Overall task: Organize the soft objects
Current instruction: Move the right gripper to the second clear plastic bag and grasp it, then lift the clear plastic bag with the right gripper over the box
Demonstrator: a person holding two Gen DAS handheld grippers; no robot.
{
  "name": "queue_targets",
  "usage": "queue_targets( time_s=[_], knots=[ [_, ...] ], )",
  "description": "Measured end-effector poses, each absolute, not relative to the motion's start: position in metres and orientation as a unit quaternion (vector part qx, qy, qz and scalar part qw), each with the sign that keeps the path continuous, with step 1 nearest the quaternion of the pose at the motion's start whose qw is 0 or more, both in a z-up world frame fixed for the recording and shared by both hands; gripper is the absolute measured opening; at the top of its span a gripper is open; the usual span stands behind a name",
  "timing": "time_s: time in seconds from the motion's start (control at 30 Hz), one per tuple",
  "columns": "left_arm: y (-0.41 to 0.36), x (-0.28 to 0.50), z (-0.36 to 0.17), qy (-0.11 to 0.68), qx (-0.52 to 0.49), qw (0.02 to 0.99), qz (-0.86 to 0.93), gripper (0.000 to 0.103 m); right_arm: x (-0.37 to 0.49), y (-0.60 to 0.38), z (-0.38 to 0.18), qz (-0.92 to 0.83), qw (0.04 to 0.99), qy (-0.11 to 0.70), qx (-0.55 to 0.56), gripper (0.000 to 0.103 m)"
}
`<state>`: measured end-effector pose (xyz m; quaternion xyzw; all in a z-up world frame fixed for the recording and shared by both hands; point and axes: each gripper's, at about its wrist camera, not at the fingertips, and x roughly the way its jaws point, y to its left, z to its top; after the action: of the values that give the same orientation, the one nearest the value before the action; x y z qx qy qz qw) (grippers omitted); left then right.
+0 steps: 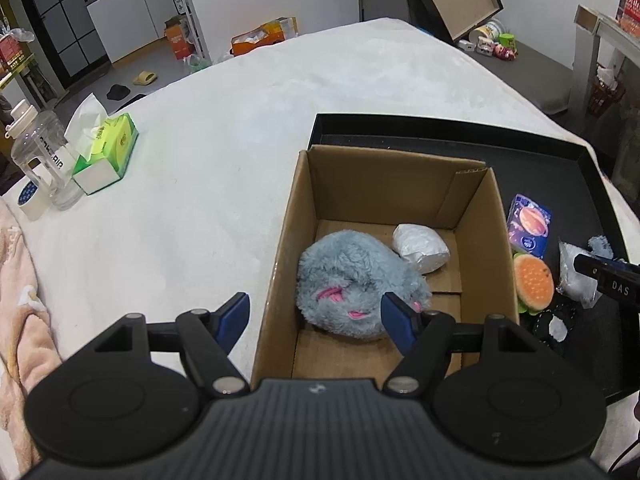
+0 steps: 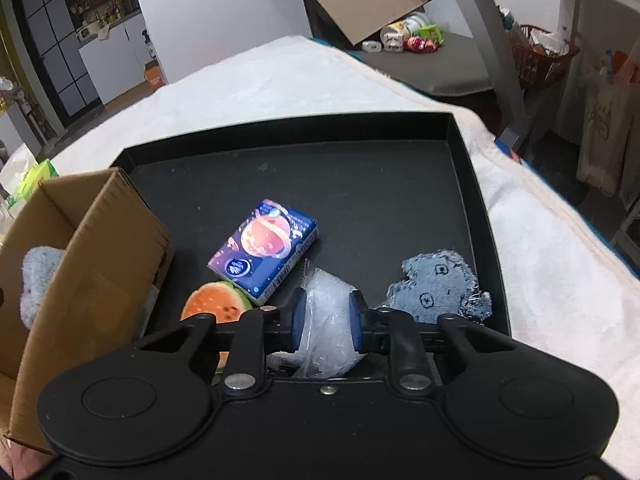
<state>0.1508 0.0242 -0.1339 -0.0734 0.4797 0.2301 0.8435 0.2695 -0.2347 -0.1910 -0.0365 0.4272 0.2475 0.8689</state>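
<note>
An open cardboard box point(image 1: 304, 184) holds a grey plush toy point(image 1: 356, 284) and a white wrapped bundle point(image 1: 420, 248). My left gripper point(image 1: 316, 316) is open and empty, hovering over the box's near left wall above the plush. My right gripper point(image 2: 326, 320) is shut on a clear plastic bag point(image 2: 328, 320) over the black tray point(image 2: 360, 184); the bag also shows in the left wrist view point(image 1: 576, 276). On the tray lie a blue planet-print packet point(image 2: 264, 252), an orange plush burger point(image 2: 216, 304) and a denim patch point(image 2: 440, 288).
A white blanket point(image 1: 240, 128) covers the table. At its left stand a green tissue pack point(image 1: 108, 156), a clear bottle point(image 1: 44, 160) and a tape roll point(image 1: 28, 200). A pink cloth point(image 1: 20, 300) lies at the near left edge.
</note>
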Motion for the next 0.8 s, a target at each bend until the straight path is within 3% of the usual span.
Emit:
queue_targets(
  time_s=[0.8],
  knots=[
    [0.053,0.133,-0.125,0.458,-0.120,0.858,0.201,0.071,0.245,-0.215,-0.134,0.265,0.878,0.397,-0.021,0.022]
  ],
)
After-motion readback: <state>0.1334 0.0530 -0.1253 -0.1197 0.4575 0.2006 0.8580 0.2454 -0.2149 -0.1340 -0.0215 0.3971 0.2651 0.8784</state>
